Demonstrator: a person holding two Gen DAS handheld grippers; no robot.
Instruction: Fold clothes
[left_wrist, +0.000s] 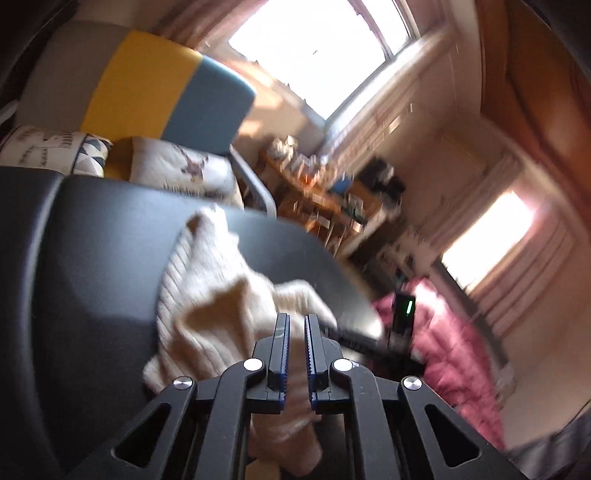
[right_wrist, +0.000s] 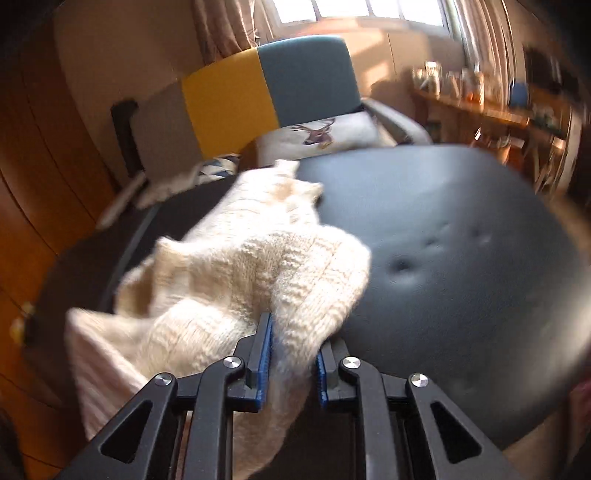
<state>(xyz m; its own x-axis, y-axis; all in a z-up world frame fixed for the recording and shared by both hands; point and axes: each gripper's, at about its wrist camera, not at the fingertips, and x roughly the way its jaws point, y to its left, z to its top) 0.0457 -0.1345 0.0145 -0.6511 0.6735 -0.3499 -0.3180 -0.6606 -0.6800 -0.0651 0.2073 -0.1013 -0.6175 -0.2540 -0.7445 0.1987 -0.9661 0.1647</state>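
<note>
Left gripper (left_wrist: 296, 317) is nearly closed, cream fabric showing in the narrow gap low between the fingers — looks clamped on the knit sweater (left_wrist: 207, 291). Right gripper (right_wrist: 293, 332) is pinched on a thick fold of the same sweater (right_wrist: 258, 266). Garment is bunched, part lifted, the rest trailing over the black padded surface (right_wrist: 461, 240) in front of the yellow-and-teal chair (right_wrist: 273, 88). Both views are blurred. Judgement: mid-lift or spreading step, no fold laid yet. Next move calls for drawing the grippers apart to tension the knit — then lowering it flat on the pad.
</note>
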